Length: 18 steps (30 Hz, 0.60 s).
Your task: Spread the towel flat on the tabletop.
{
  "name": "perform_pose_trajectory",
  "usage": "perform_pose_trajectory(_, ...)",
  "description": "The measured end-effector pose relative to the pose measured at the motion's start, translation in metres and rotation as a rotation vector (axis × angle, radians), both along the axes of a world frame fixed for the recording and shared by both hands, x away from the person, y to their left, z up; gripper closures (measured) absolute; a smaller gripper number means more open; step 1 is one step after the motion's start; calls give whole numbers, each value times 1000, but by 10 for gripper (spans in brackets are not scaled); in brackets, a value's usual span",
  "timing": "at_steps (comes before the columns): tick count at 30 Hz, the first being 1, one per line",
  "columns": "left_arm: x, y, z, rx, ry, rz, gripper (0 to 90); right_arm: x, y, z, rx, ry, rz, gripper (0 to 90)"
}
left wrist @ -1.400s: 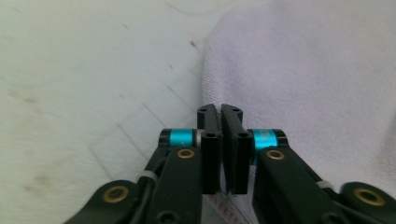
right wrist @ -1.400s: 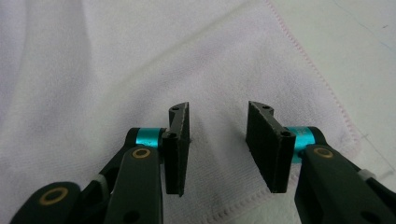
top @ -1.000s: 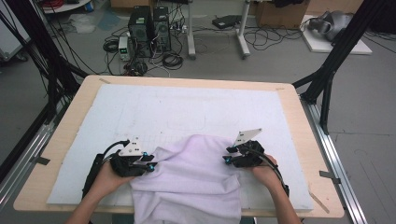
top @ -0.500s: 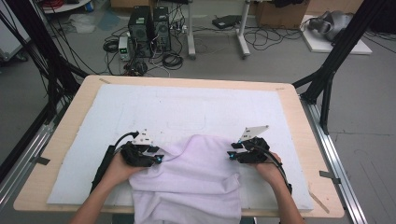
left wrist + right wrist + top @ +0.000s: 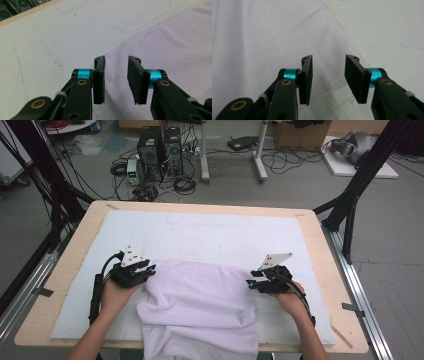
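Note:
A pale lilac towel point(image 5: 200, 305) lies on the near half of the white mat point(image 5: 215, 235), and its front part hangs over the table's near edge. My left gripper point(image 5: 150, 271) sits at the towel's far left corner. In the left gripper view, the left gripper point(image 5: 116, 80) is open with the towel's stitched hem point(image 5: 117, 100) running below the gap, and nothing is pinched. My right gripper point(image 5: 250, 278) rests at the towel's right edge. In the right gripper view, the right gripper point(image 5: 328, 80) is also open, low over a hemmed corner of the towel point(image 5: 262, 37).
The mat covers most of the wooden table point(image 5: 320, 235); its far half is bare, with faint pen outlines point(image 5: 140, 27). Black frame legs point(image 5: 350, 200) stand at the table's far corners. Computers and cables point(image 5: 160, 150) lie on the floor beyond.
My left gripper has moved away from me and a little to the left along the towel's far edge. The towel's far edge now lies flatter and wider. The right gripper has hardly moved.

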State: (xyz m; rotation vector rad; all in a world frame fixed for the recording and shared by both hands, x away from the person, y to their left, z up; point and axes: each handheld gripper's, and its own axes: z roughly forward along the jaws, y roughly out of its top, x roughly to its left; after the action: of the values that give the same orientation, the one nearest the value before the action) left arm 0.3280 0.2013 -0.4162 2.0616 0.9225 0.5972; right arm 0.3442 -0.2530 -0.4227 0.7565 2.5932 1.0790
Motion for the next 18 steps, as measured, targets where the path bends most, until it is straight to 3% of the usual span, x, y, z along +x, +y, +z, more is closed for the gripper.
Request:
perform_pose_trajectory(3, 4, -8, -7, 25, 40, -43, 638, 2, -2, 0, -3, 9, -17, 580)
perform_pose_trajectory(7, 15, -12, -23, 75, 139, -54, 562, 4, 2, -4, -25, 23, -12, 577)
perform_pose_trajectory(8, 16, -11, -24, 46, 140, -52, 564, 5, 3, -6, -27, 26, -8, 577)
perform_pose_trajectory(11, 16, -11, -24, 31, 146, -78, 668, 9, 6, -12, -42, 55, 1, 589)
perform_pose_trajectory(14, 16, -13, -24, 32, 144, -98, 783, 13, 7, -17, -9, 68, 16, 660)
perform_pose_trajectory(17, 18, -11, -24, 23, 151, -98, 853, 16, 6, -17, 13, 85, 26, 835)
perform_pose_trajectory(18, 18, -11, -24, 17, 151, -98, 860, 16, 5, -17, 23, 96, 34, 853)
